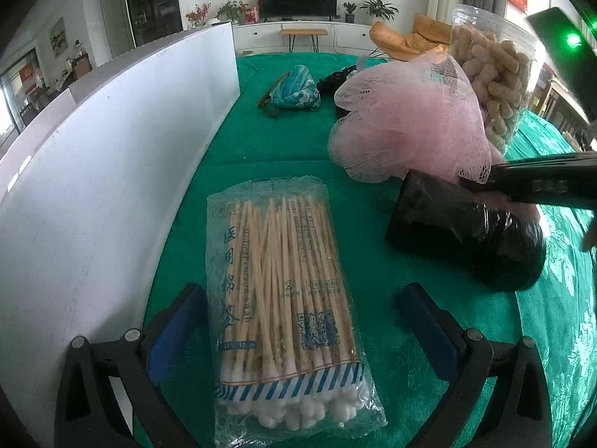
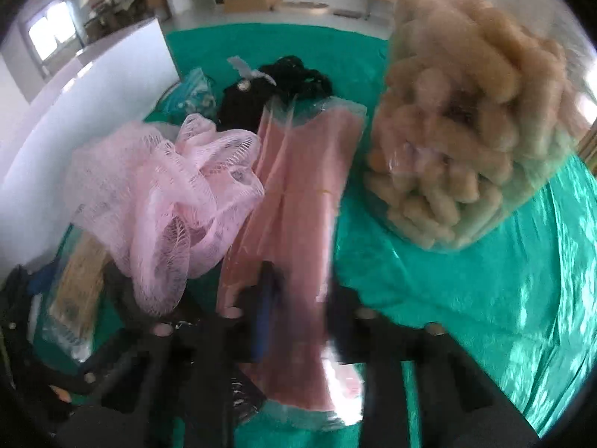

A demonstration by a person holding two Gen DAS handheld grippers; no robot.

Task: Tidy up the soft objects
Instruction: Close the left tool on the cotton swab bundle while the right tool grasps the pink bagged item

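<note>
A green cloth covers the bench (image 1: pixel 283 142), and a white board (image 1: pixel 112 156) stands along its left edge. Toward the right edge stands a clear jar of tan foam pieces (image 2: pixel 470 119). Left of it lies a pink mesh bath puff (image 2: pixel 164 194), with a black wrapped bundle (image 1: pixel 466 235) just beside it. Between puff and jar a pink packet in clear wrap (image 2: pixel 298 201) is pinched in the closed right tongs (image 2: pixel 294 321). Near the front edge a bag of cotton swabs (image 1: pixel 287 298) lies between the wide-open left tongs (image 1: pixel 298 328), untouched by the pads. A blue patterned pouch (image 1: pixel 294 89) sits toward the far edge.
</note>
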